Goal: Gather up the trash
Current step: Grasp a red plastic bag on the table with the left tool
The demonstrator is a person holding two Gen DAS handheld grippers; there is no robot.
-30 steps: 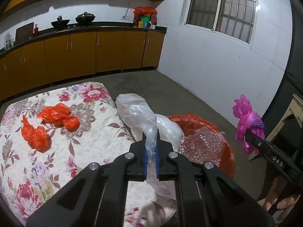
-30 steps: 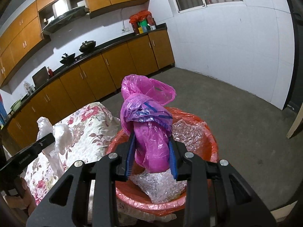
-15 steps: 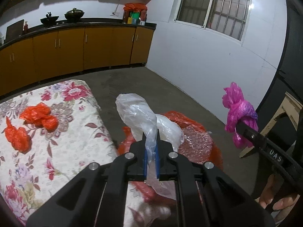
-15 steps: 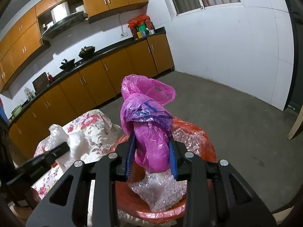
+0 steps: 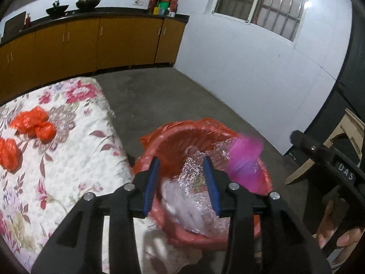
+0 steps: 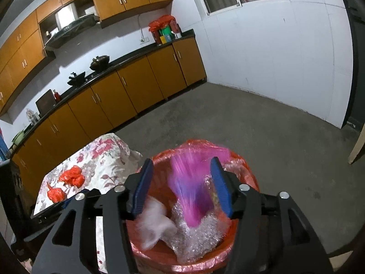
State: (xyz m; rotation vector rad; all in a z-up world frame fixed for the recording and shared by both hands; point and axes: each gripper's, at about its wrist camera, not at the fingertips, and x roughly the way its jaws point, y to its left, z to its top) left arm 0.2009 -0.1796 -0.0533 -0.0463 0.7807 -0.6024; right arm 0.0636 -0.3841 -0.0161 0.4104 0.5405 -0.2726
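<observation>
- Left gripper (image 5: 182,178): jaws spread wide, nothing between them, positioned over the red-lined trash bin (image 5: 267,178).
- Right gripper (image 6: 181,182): jaws spread wide, positioned over the same bin (image 6: 248,180).
- Pink plastic bag (image 6: 189,191): motion-blurred, between the right gripper's blue pads (image 6: 142,187) without a visible grip; its lower end meets the bubble wrap (image 6: 198,235) inside the bin.
- Clear plastic bag (image 6: 152,221): blurred, inside the bin at its left side, beside the bubble wrap.
- Floral tablecloth (image 5: 75,159): covers the table just beside the bin.
- Crumpled red plastic bags (image 5: 34,123): two clusters lie on the cloth, well apart from the bin.
</observation>
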